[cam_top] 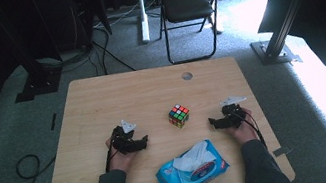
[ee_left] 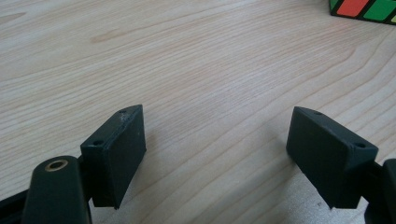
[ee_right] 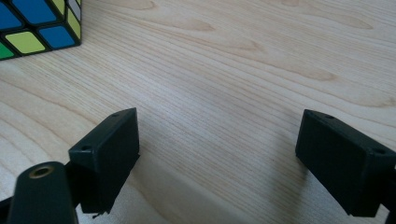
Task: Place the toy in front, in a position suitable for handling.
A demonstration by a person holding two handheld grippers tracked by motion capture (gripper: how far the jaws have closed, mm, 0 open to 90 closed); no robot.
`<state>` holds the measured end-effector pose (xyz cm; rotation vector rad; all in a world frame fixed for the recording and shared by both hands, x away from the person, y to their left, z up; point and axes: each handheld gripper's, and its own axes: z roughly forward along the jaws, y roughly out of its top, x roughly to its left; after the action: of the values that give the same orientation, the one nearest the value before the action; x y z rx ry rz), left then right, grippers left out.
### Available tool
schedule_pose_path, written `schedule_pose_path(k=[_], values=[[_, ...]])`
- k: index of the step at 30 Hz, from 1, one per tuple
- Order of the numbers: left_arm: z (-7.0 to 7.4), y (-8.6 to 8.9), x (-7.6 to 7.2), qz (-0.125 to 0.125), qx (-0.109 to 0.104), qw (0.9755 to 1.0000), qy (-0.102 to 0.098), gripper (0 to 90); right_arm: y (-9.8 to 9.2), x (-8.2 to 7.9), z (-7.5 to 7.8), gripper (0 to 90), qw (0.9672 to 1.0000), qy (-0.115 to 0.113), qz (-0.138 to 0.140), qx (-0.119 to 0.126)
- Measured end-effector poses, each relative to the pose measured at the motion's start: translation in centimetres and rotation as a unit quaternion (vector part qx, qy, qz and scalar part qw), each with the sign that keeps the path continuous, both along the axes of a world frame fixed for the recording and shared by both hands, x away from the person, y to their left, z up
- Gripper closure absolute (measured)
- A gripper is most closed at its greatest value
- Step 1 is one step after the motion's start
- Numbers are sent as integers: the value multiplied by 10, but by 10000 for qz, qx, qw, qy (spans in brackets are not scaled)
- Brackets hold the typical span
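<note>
A scrambled puzzle cube (cam_top: 179,115) stands on the wooden table (cam_top: 101,97), between my two hands. My left gripper (cam_top: 145,140) rests on the table to the cube's left, pointing right. In the left gripper view its jaws stand wide apart (ee_left: 215,140) over bare wood, with the cube's edge (ee_left: 362,9) at the top right. My right gripper (cam_top: 212,123) lies to the cube's right, pointing left toward it. Its jaws (ee_right: 217,140) are also open and empty, and the cube's corner (ee_right: 37,25) sits at the top left.
A blue pack of wet wipes (cam_top: 192,170) with a tissue sticking out lies at the table's front edge between my forearms. A round cable hole (cam_top: 187,75) is near the far edge. A folding chair (cam_top: 189,8) stands beyond the table.
</note>
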<state>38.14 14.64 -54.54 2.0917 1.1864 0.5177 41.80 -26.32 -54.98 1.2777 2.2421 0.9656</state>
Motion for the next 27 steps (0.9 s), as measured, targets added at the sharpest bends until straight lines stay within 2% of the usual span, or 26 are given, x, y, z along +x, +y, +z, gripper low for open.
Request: schedule_pose_path(k=[4,6,7,9,13,16,19,23,27], values=[[0,0,0,16,1,10000,0,200,0,0,0,137,10000,1,-2,3],[0,0,0,15,2,10000,1,200,0,-1,2,164,10000,74,6,-47],[0,0,0,16,3,10000,1,200,0,-2,5,164,9997,202,100,-116],[0,0,0,15,3,10000,2,200,-1,-4,5,164,9996,212,162,-117],[0,0,-1,1,-6,10000,-9,206,-4,-8,1,164,9998,36,182,-27],[1,2,0,-96,2,10000,22,234,-2,-9,3,165,9996,135,215,-80],[4,3,2,-107,28,9999,110,276,-3,-13,2,164,9995,75,307,-40],[8,3,3,-145,-78,9997,196,300,-6,-15,0,164,9994,-26,356,29],[14,-2,3,-250,-160,9994,150,289,-5,-15,0,163,9996,-30,297,21]])
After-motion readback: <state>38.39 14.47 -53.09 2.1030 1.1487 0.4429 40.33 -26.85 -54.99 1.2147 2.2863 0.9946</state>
